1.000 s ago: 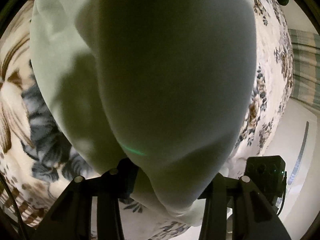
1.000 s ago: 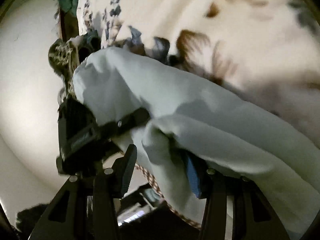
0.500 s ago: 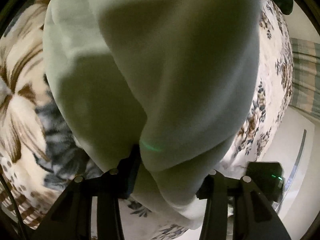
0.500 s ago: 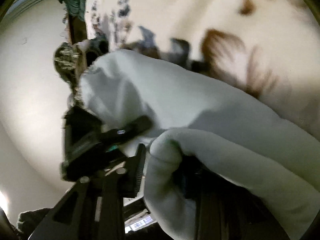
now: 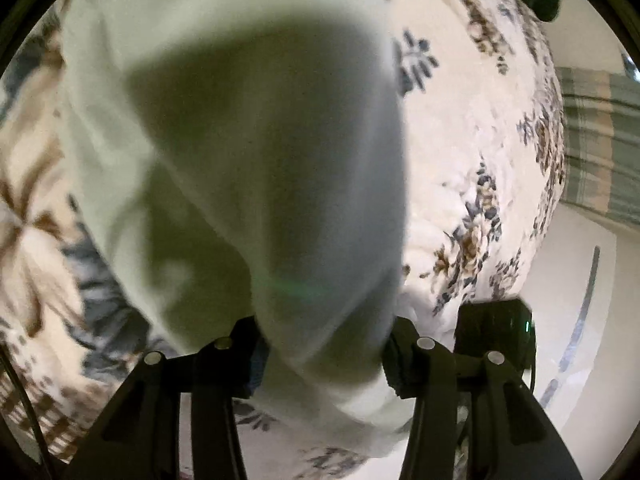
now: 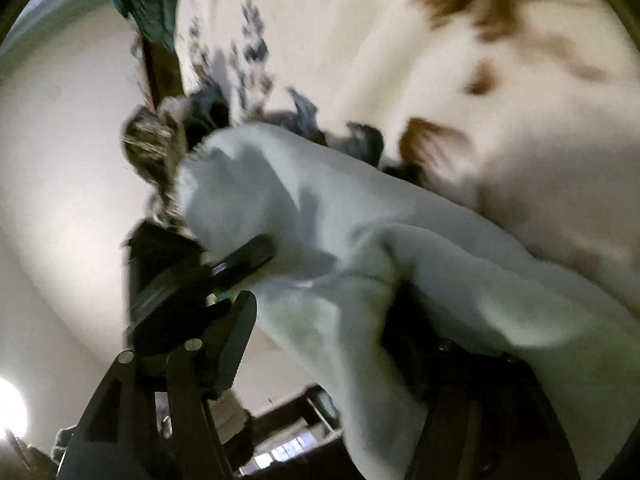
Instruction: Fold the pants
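both grippers pinch pale pants over floral blanket.

One pants, one floral blanket, two tongs

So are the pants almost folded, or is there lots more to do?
Partway, I think. Both grippers have grabbed the pale pants: the left gripper and the right gripper each pinch a bunch of cloth. Right now the cloth hangs lifted above the flowery blanket. Still left: laying it over, flattening it, letting go.
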The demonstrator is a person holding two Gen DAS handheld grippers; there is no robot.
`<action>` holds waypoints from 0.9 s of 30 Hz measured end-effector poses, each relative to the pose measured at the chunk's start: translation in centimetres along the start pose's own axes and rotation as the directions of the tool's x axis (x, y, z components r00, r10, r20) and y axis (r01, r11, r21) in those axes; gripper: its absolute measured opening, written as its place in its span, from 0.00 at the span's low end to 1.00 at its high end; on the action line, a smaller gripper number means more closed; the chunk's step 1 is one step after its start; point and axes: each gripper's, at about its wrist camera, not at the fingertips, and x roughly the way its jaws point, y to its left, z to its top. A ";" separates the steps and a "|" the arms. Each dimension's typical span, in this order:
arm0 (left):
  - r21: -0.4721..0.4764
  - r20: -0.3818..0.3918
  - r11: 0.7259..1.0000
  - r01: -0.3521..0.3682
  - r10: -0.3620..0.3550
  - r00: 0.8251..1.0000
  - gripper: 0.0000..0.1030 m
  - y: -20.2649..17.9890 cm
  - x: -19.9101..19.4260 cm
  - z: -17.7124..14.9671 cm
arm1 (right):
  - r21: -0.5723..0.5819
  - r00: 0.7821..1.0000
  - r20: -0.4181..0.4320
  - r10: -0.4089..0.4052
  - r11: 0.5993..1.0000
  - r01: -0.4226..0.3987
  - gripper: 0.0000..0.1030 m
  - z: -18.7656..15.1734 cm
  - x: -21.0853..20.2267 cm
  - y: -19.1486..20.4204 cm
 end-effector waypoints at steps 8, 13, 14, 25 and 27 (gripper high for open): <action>0.097 0.159 0.995 -0.022 0.006 0.987 0.52 0.9 -2.0 -0.8 | -0.016 0.931 0.355 -0.081 0.996 0.093 0.11 2.7 -11.9 1.0; 0.034 0.094 0.998 -0.049 0.045 0.995 0.52 3.2 0.6 1.6 | 0.084 0.948 0.295 -0.117 0.992 0.096 0.21 6.8 -12.9 -0.9; 0.035 0.083 0.997 -0.062 0.059 0.995 0.52 3.4 0.9 1.8 | 0.101 0.956 0.273 -0.110 0.991 0.086 0.38 7.3 -12.7 -1.4; 0.100 0.050 0.988 -0.122 0.117 0.992 0.52 2.8 2.9 2.6 | 0.055 0.914 0.155 -0.374 0.927 0.370 0.11 11.1 -12.7 -0.1; 0.088 0.047 0.990 -0.108 0.105 0.993 0.52 2.9 2.4 2.5 | 0.049 0.886 0.185 -0.425 0.904 0.424 0.35 11.0 -13.4 1.3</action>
